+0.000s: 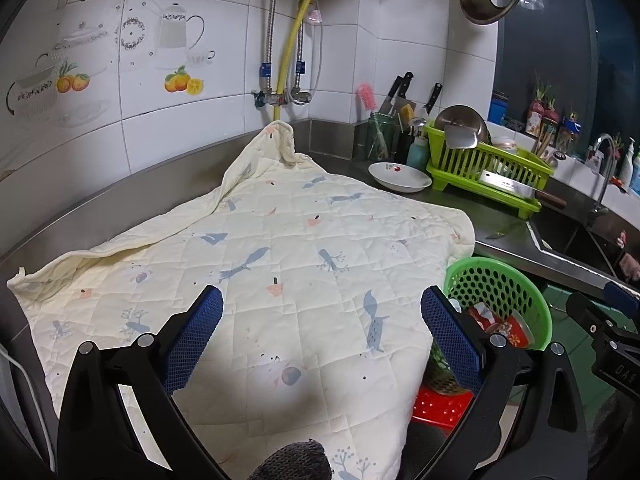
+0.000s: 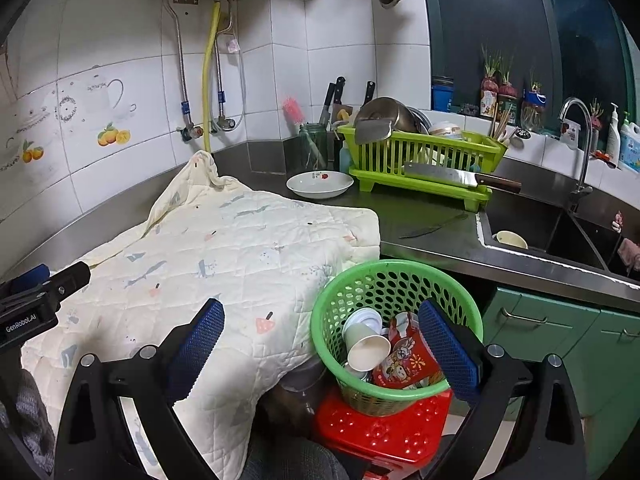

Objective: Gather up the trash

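A green perforated basket (image 2: 400,280) stands on a red stool (image 2: 384,436) beside the counter. Inside it lie a white paper cup (image 2: 366,348), a red printed packet (image 2: 408,364) and other crumpled litter. My right gripper (image 2: 322,344) hovers open just above the basket's near rim, holding nothing. My left gripper (image 1: 322,336) is open over the cream quilted cloth (image 1: 256,264) that covers the counter, with nothing between its fingers. The basket (image 1: 500,284) also shows at the right of the left wrist view, with red packets (image 1: 500,324) inside.
A white dish (image 2: 320,184), a green dish rack (image 2: 424,160) with pots and a cleaver (image 2: 460,178) sit at the back. A knife (image 2: 434,226) lies on the steel counter. The sink (image 2: 540,232) with a tap is at right, green cabinets (image 2: 560,332) below.
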`<state>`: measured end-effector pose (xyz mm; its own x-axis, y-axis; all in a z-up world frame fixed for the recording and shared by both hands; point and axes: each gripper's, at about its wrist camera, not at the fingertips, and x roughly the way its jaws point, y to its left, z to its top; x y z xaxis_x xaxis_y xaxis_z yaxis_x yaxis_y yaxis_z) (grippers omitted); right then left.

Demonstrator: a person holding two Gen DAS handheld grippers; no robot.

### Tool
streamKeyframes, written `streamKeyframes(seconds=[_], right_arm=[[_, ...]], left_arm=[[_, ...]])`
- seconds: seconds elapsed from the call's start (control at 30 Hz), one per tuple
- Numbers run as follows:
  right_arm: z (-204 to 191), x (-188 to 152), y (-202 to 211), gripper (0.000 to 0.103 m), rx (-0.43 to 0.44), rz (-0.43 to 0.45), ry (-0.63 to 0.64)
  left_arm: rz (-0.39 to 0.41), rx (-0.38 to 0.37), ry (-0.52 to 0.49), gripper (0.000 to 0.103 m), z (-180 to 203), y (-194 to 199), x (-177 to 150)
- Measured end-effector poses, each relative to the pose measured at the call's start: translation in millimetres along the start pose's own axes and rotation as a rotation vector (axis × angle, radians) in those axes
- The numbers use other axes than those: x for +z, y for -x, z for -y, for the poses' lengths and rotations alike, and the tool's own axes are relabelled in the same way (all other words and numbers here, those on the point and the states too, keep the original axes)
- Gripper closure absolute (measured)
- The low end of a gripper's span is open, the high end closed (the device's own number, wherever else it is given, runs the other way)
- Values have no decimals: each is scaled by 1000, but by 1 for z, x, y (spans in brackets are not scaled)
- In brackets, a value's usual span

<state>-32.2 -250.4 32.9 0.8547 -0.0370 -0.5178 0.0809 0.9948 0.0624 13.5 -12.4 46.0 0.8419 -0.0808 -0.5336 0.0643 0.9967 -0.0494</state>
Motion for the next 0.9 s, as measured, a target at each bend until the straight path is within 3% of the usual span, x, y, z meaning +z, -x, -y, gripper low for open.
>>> streamKeyframes(seconds=[0.9], right_arm=[[-1, 1, 9, 8, 6, 7, -3]], left_arm=[[-5, 13, 1, 5, 2, 6, -4]])
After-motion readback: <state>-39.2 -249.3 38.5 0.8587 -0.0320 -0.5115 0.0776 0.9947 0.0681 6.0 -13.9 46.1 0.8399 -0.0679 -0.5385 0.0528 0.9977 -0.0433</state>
